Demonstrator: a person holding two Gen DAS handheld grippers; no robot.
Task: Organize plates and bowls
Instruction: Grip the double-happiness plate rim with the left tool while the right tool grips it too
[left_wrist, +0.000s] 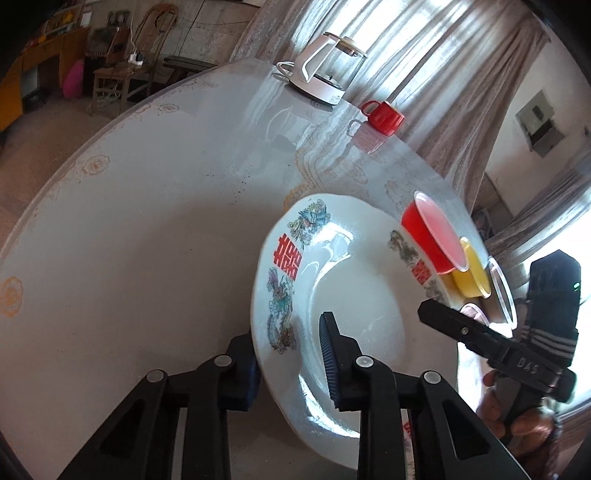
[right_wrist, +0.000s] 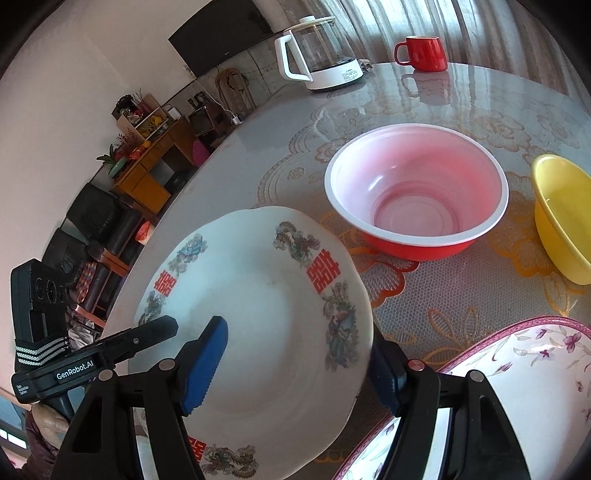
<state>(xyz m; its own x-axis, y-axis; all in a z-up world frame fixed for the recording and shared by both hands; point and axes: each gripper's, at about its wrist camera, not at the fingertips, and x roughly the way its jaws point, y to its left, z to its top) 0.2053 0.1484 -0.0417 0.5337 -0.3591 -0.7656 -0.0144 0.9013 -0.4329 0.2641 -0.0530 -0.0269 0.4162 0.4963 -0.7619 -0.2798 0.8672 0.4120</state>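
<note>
A white plate with red characters and dragon prints is held tilted above the round table; it also shows in the right wrist view. My left gripper is shut on its rim, one finger on each face. My right gripper is shut on the opposite rim; it shows in the left wrist view at the plate's far edge. A red bowl with a white inside and a yellow bowl stand behind the plate. A pink-rimmed floral plate lies at the lower right.
A white and glass kettle and a red mug stand at the table's far edge by the curtain. The table has a glossy lace-patterned cover. Chairs and cabinets stand beyond its left edge.
</note>
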